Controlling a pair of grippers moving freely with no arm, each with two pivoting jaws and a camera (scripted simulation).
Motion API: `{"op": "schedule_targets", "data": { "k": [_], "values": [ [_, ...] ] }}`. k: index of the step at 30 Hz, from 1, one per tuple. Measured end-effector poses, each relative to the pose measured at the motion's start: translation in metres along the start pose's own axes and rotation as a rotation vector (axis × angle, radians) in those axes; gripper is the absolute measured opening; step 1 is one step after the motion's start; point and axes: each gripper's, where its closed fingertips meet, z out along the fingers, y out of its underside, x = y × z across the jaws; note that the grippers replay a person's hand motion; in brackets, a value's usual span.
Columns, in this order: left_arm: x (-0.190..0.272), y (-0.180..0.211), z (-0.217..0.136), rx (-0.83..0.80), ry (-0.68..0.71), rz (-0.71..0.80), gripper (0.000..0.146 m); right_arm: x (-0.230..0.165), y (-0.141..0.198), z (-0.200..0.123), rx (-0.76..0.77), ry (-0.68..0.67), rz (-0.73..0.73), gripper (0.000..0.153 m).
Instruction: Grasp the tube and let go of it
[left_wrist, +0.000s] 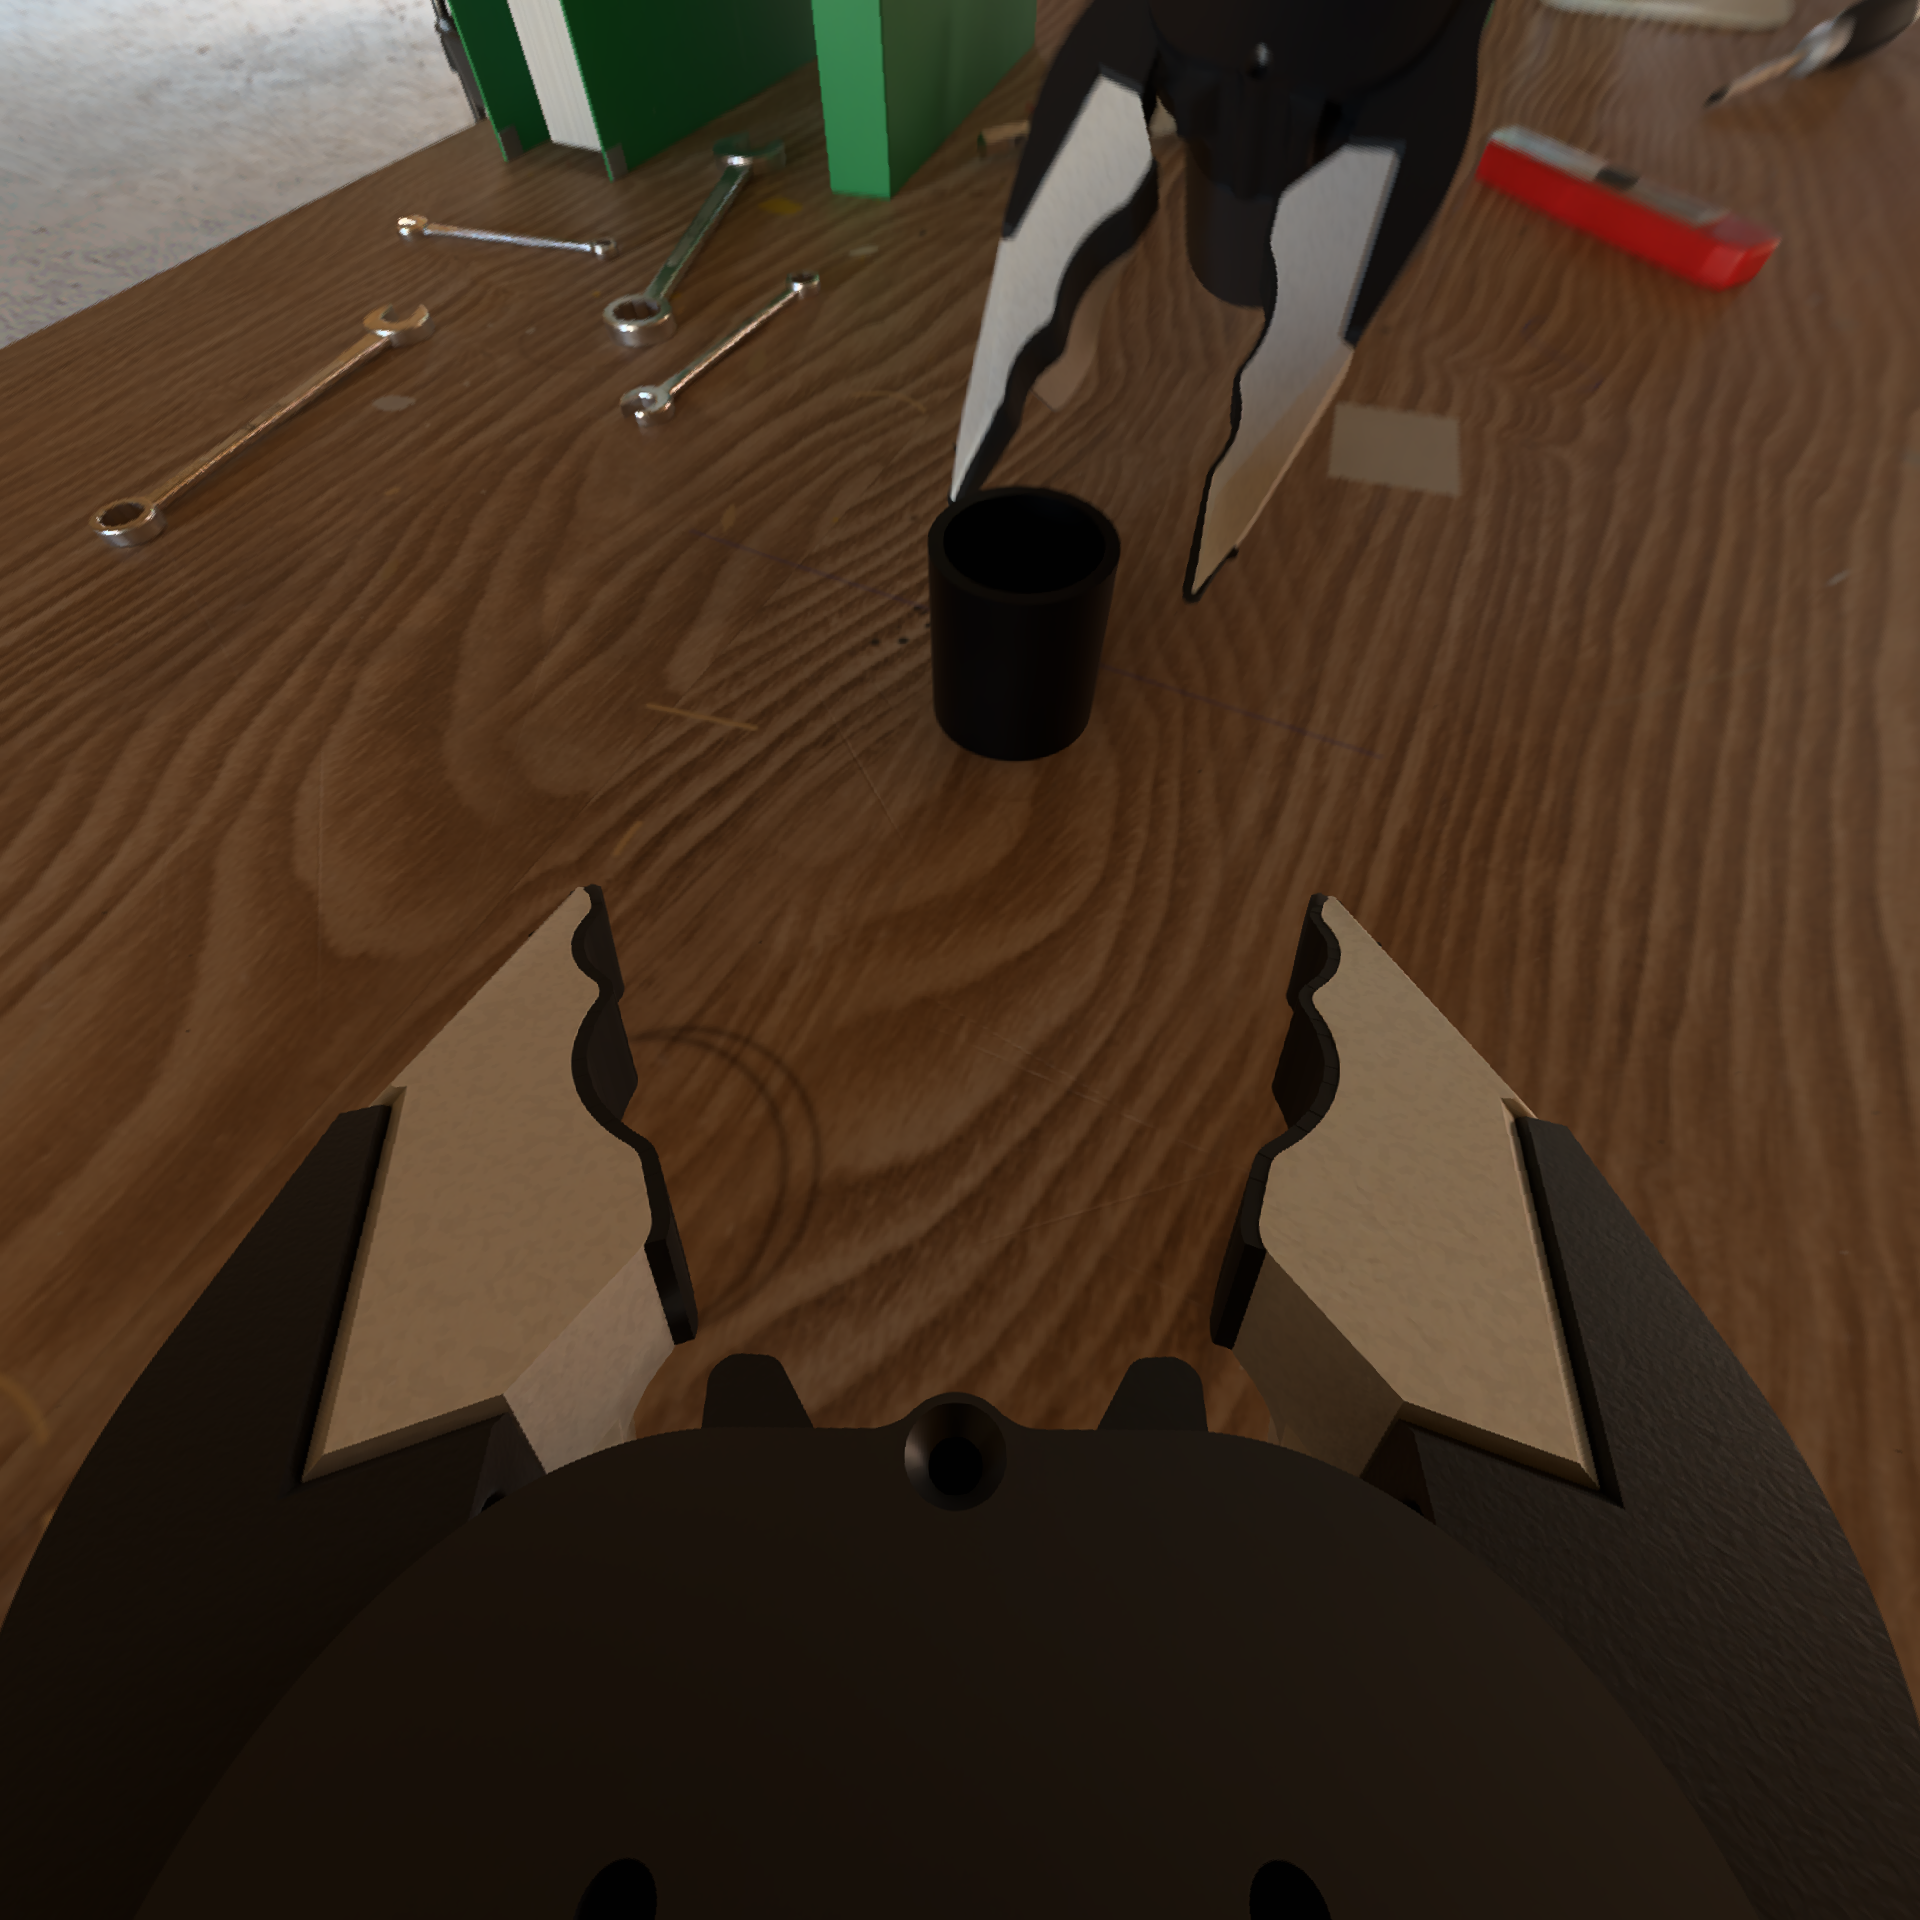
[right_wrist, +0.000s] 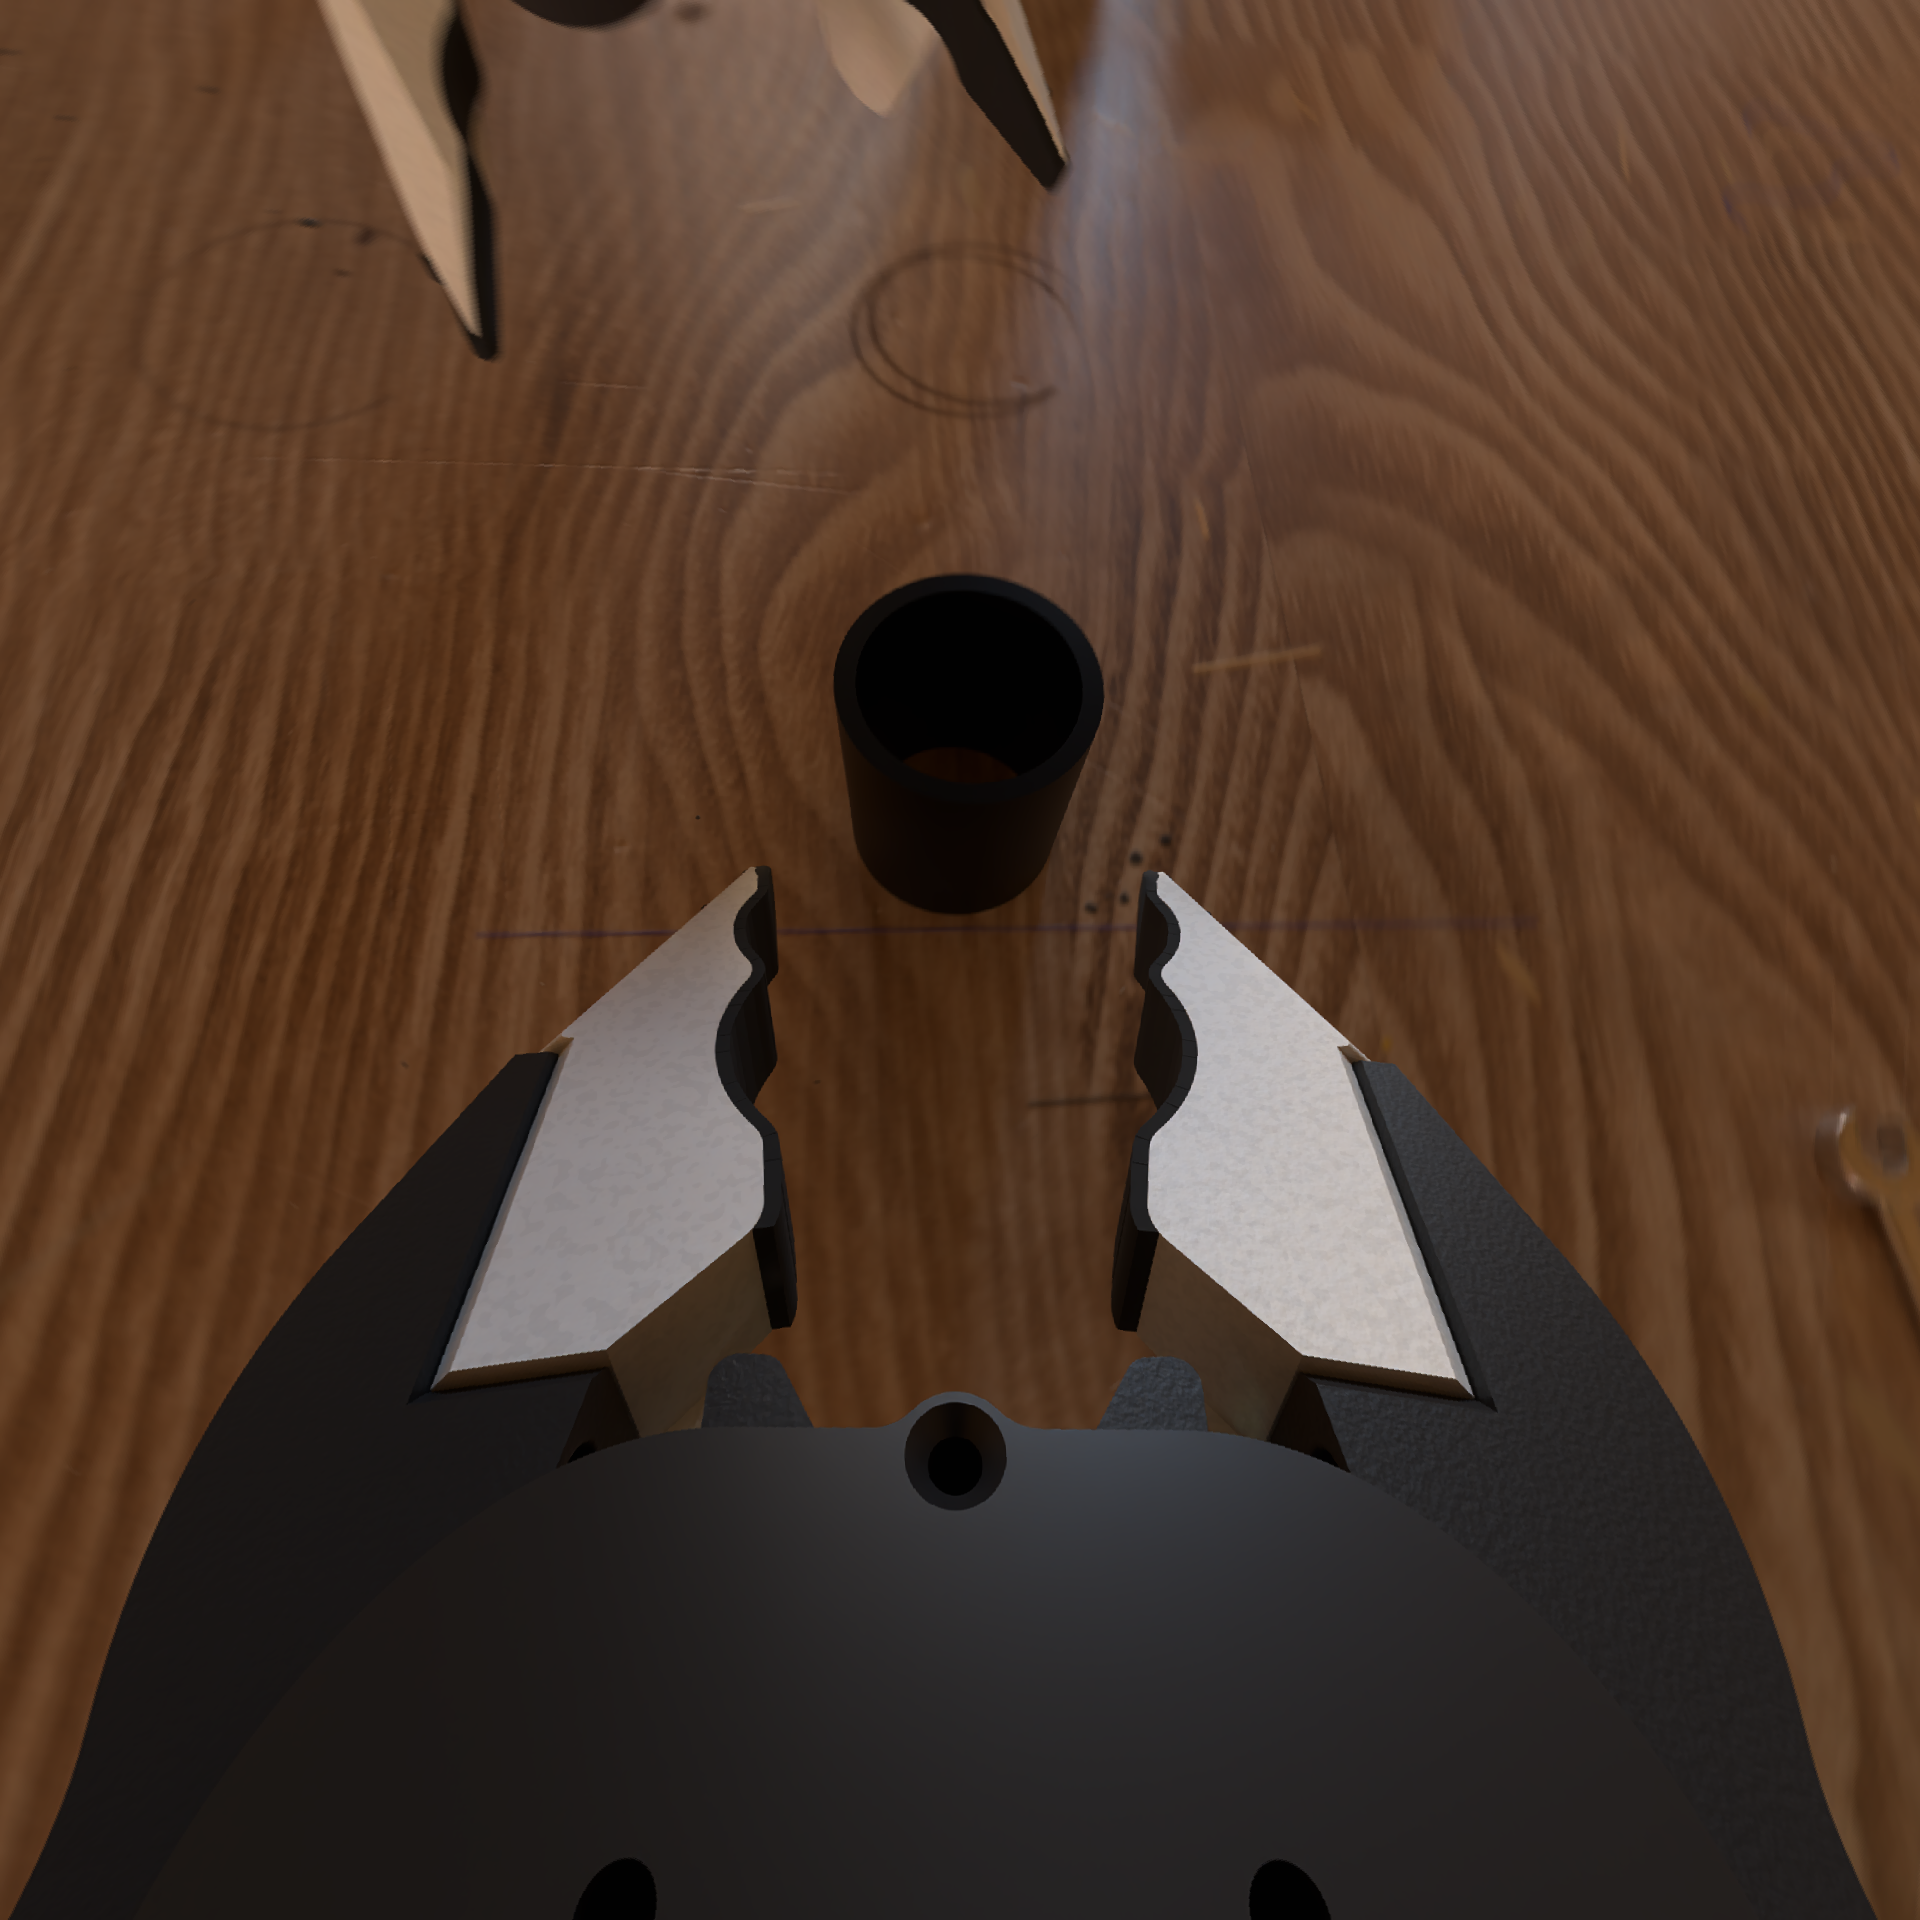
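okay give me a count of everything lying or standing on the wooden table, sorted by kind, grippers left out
Black tube, standing upright: 1
Silver wrenches: 4
Green binders or boxes: 2
Red utility knife: 1
Dark tool at the far right edge, kind unclear: 1
Total: 9

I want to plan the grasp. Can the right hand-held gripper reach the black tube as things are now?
Probably yes. The right hand-held gripper is open, and the upright tube stands just ahead of its fingertips with only bare table between.
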Motion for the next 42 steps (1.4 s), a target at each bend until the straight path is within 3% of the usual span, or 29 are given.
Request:
{"op": "schedule_targets", "data": {
  "k": [3,6,8,10,15,21,29,35,42],
  "values": [
    [-0.004,0.004,0.004,-0.043,-0.037,0.026,0.128,0.004,-0.003,0.004,0.062,-0.168,-0.039,0.073],
    [-0.007,0.005,0.004,-0.049,-0.054,0.022,0.128,-0.001,-0.012,0.005,0.082,-0.409,0.065,0.074],
    [-0.008,0.005,0.004,-0.049,-0.065,0.016,0.128,-0.001,-0.022,0.006,0.126,-0.492,0.107,0.081],
    [-0.007,0.006,0.005,-0.058,-0.062,0.021,0.128,0.003,-0.025,0.011,0.128,-0.475,0.096,0.084],
    [-0.007,0.007,0.002,-0.057,-0.058,0.009,0.122,0.004,-0.020,0.025,0.048,-0.432,0.018,0.073],
    [-0.010,0.002,-0.012,0.004,-0.068,-0.016,0.109,-0.006,-0.015,0.032,-0.029,-0.484,-0.015,0.064],
    [-0.010,-0.023,-0.036,0.022,-0.083,0.073,0.108,-0.024,-0.012,0.033,-0.046,-0.486,-0.069,0.060],
    [0.006,-0.043,-0.047,-0.068,0.013,0.258,0.107,-0.037,-0.012,0.033,-0.048,-0.488,-0.078,0.059],
    [0.010,-0.057,-0.036,-0.249,0.262,0.393,0.109,-0.048,-0.012,0.033,-0.054,-0.503,-0.096,0.059]
  ]
}}
